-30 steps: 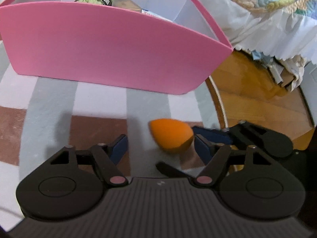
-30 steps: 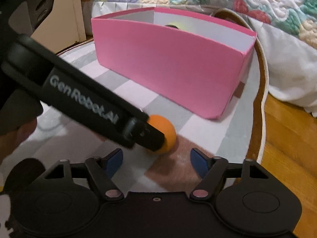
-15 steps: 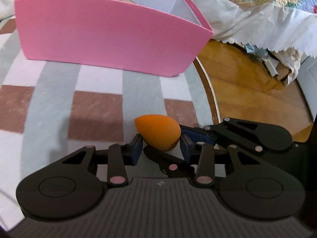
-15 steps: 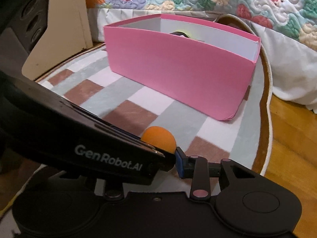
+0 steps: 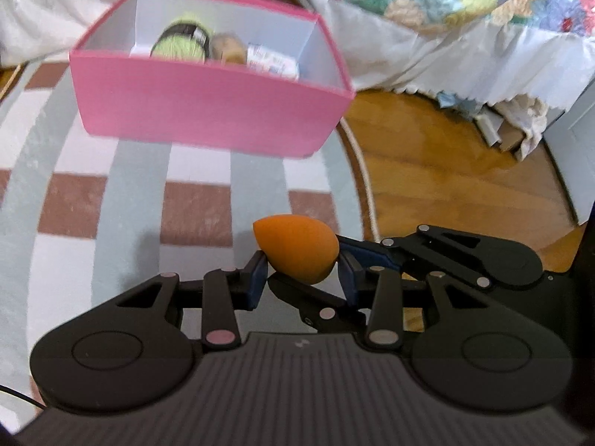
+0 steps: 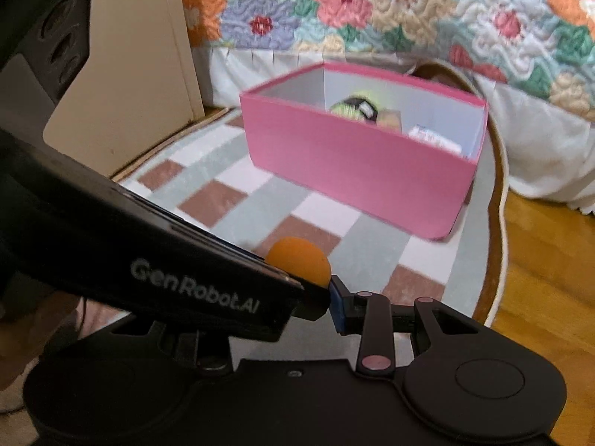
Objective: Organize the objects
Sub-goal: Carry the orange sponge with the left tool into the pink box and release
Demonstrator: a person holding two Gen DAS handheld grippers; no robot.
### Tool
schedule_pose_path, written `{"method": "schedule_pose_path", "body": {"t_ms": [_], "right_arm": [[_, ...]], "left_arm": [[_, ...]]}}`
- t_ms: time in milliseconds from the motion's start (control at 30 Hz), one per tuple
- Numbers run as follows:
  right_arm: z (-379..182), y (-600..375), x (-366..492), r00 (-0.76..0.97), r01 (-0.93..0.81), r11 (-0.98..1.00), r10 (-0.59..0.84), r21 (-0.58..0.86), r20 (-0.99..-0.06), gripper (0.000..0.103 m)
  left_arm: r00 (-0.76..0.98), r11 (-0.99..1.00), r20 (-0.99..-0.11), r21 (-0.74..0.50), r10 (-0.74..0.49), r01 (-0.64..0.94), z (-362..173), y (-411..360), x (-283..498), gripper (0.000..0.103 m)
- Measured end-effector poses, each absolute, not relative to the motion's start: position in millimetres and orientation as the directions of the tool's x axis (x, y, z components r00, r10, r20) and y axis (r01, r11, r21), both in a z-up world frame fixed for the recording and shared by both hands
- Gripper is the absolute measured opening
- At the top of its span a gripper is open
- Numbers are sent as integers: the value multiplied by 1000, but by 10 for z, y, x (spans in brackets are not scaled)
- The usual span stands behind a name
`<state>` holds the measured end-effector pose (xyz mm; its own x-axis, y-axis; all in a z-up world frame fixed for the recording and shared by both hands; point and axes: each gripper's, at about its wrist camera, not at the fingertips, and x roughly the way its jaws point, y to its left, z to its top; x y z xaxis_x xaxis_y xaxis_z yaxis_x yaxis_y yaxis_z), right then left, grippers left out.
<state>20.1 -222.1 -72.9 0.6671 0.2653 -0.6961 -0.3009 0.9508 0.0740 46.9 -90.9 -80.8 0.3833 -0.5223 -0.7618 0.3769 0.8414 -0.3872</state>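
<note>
An orange egg-shaped sponge (image 5: 295,247) hangs above the checked rug (image 5: 111,186), pressed between the blue pads of my left gripper (image 5: 303,271), which is shut on it. My right gripper (image 5: 327,271) reaches in from the right and is shut on the same sponge (image 6: 299,265). In the right wrist view one blue pad (image 6: 336,308) shows beside the sponge; the other is hidden behind the left gripper's body. The pink box (image 5: 208,111) stands ahead on the rug, open at the top.
Inside the box lie a green yarn ball (image 5: 178,42), a beige object (image 5: 228,48) and a white packet (image 5: 273,61). Wooden floor (image 5: 446,171) borders the rug on the right. A quilted bed (image 6: 409,11) stands behind, a beige board (image 6: 126,74) at the left.
Both grippers closed on the sponge and rose with it off the rug. The box now looks farther off and its inside shows.
</note>
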Motion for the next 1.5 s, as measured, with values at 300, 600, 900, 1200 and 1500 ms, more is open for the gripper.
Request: {"method": "schedule_pose_path", "body": {"t_ms": [300, 600, 900, 1200, 1500], "right_arm": [[-134, -2187, 278, 709, -305, 950, 269, 60, -652, 41], [364, -2188, 687, 696, -341, 940, 270, 25, -665, 41], [629, -2472, 1249, 648, -309, 945, 291, 107, -704, 41], [319, -2715, 1959, 571, -236, 966, 226, 106, -789, 41], [-278, -2918, 2462, 458, -178, 973, 217, 150, -862, 41]], "left_arm": [[460, 851, -732, -324, -502, 413, -123, -850, 520, 40], [435, 840, -728, -379, -530, 388, 329, -777, 1023, 40], [379, 827, -744, -424, -550, 369, 499, -935, 1659, 40], [343, 843, -777, -435, -529, 315, 93, -1303, 2295, 39], [285, 842, -793, -496, -539, 211, -558, -1443, 2735, 38]]}}
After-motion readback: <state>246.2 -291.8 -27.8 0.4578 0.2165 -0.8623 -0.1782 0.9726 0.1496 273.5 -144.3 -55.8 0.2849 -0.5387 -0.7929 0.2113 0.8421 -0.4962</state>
